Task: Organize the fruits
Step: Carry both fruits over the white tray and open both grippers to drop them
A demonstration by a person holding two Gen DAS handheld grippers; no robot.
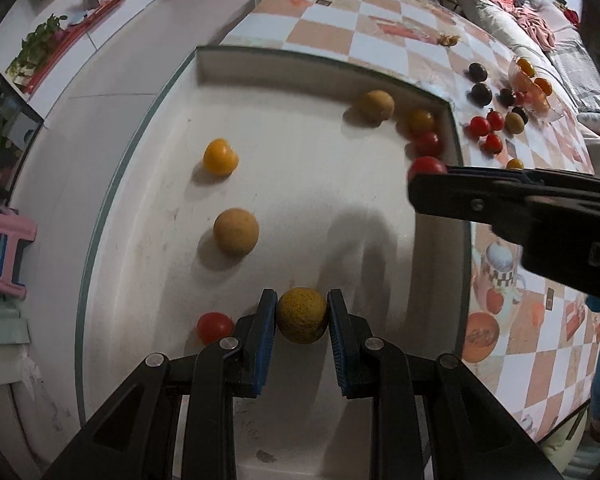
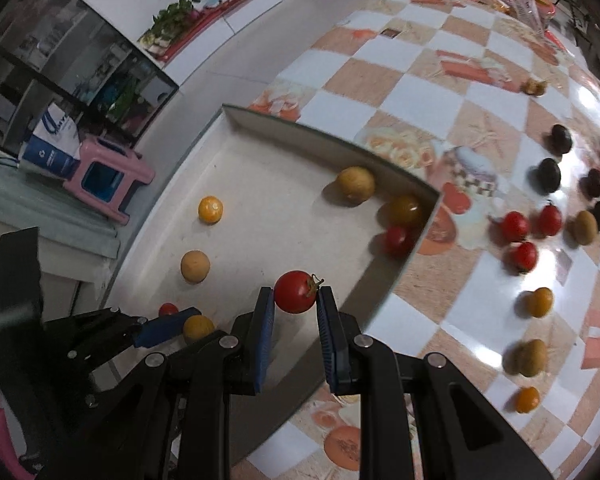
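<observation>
A white tray (image 1: 300, 72) sits on the checkered table and holds several fruits. My left gripper (image 1: 302, 312) is shut on a yellow-green round fruit (image 1: 301, 320) low over the tray's near part; a red tomato (image 1: 214, 326) lies just left of it. My right gripper (image 2: 296, 300) is shut on a red tomato (image 2: 295, 292) above the tray (image 2: 328, 140) near its right wall. In the left wrist view this gripper (image 1: 416, 178) reaches in from the right with the tomato (image 1: 426, 166) at its tip. The left gripper (image 2: 172, 326) also shows in the right wrist view.
Loose fruits lie on the table right of the tray: red tomatoes (image 2: 516, 226), dark plums (image 2: 548, 174), yellow and green fruits (image 2: 540, 302). A clear bowl of fruit (image 1: 534, 88) stands at the far right. A pink stool (image 2: 104, 178) is on the floor to the left.
</observation>
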